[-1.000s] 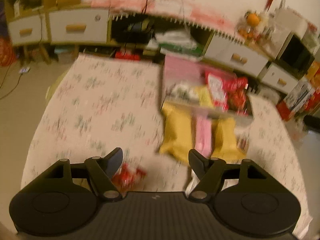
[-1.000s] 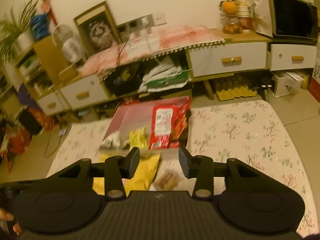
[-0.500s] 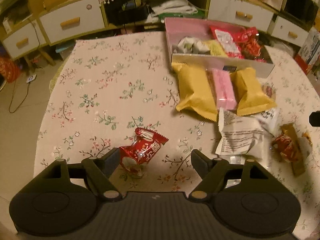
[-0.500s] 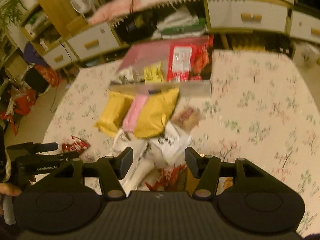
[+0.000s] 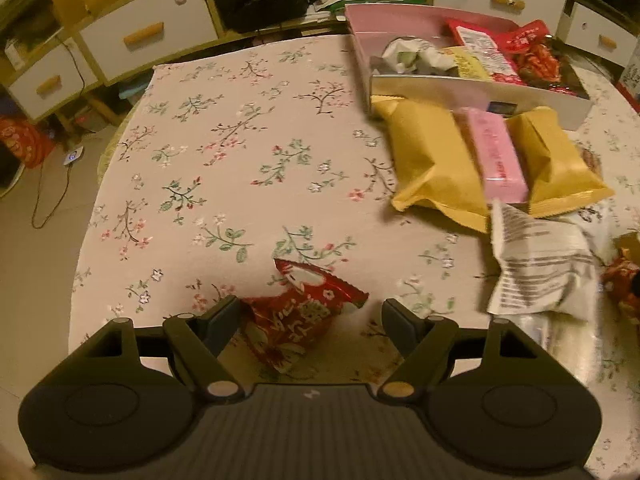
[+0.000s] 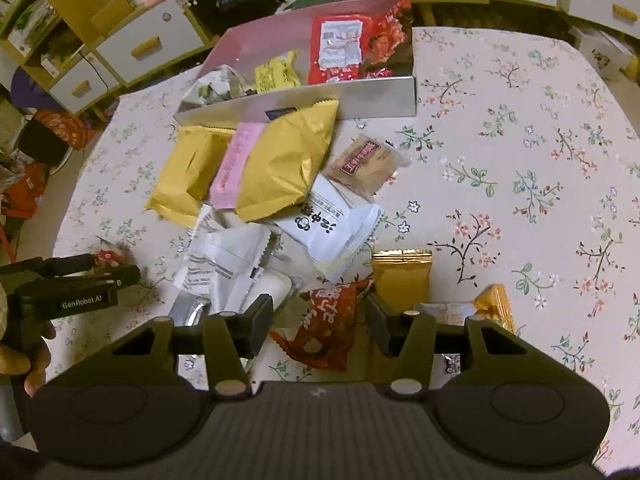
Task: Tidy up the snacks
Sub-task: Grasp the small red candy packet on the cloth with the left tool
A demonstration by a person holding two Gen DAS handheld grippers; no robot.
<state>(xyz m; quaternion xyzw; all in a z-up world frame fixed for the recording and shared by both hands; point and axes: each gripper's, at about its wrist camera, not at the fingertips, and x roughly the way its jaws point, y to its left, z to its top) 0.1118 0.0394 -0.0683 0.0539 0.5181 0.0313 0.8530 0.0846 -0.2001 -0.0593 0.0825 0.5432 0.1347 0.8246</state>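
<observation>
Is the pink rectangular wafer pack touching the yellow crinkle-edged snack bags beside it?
Touching. The right wrist view shows the pink wafer pack lying across both yellow bags, no gap between them; the left wrist view agrees.

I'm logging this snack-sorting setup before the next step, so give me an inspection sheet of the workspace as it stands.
Surface: flowered tablecloth, partly bare.
Job's things: pink box holding several packets; yellow bags, pink bar and white packets piled in front of it; red packets loose.
Clutter: nothing seen beyond the snacks.
Grippers: left claw open around a red packet; right claw closing, another red packet between its fingers, not pressed.
Cables: cord on floor.
Surroundings: white drawers, crowded shelves.
</observation>
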